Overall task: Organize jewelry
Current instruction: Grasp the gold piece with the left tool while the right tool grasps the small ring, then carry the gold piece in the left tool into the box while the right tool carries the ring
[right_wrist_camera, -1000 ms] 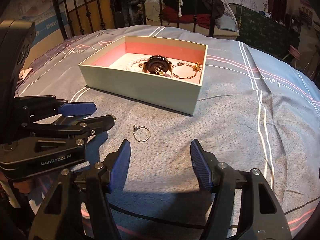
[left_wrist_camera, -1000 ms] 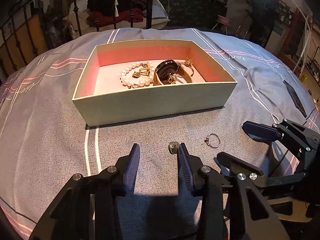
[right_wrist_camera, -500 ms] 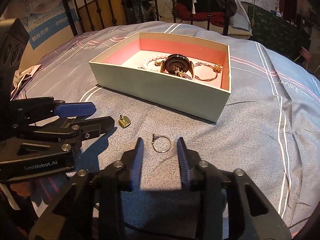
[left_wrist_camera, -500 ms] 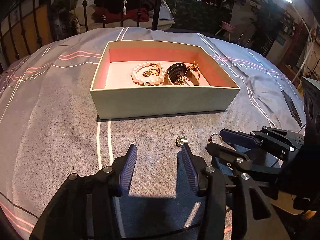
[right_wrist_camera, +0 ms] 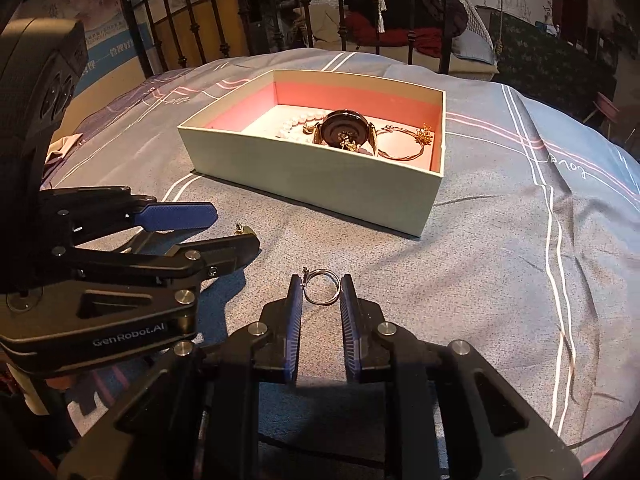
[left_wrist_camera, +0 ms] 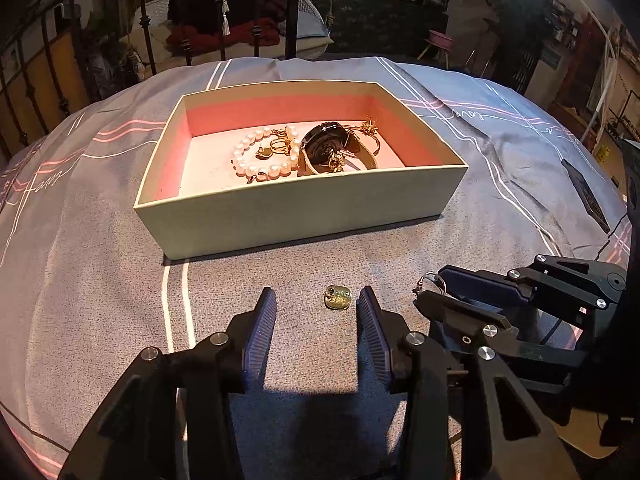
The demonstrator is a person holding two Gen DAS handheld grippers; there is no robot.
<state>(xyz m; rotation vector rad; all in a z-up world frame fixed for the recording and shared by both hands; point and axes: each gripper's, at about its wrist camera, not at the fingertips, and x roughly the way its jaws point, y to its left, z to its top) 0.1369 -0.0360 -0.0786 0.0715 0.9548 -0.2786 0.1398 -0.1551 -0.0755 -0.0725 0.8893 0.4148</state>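
An open cream box (left_wrist_camera: pixel 304 204) with a pink lining sits on the bed and holds a pearl bracelet (left_wrist_camera: pixel 260 156), a black watch (left_wrist_camera: pixel 326 144) and gold pieces. My left gripper (left_wrist_camera: pixel 316 300) is open, and a small gold pendant (left_wrist_camera: pixel 338 297) lies on the sheet between its fingertips. My right gripper (right_wrist_camera: pixel 322 290) is closed on a thin silver ring (right_wrist_camera: pixel 321 292) that stands upright between its pads. The ring also shows in the left wrist view (left_wrist_camera: pixel 430 282). The box (right_wrist_camera: pixel 320 180) lies ahead of the right gripper.
The grey striped bedsheet (left_wrist_camera: pixel 100 260) covers the whole surface. A black metal bed frame (left_wrist_camera: pixel 294 8) stands behind the box with pillows and dark clothes beyond it. The left gripper's body (right_wrist_camera: pixel 100 272) sits close to the left of my right gripper.
My right gripper moved forward and narrowed from wide open to closed on the ring. My left gripper shifted so that the pendant now lies between its fingertips.
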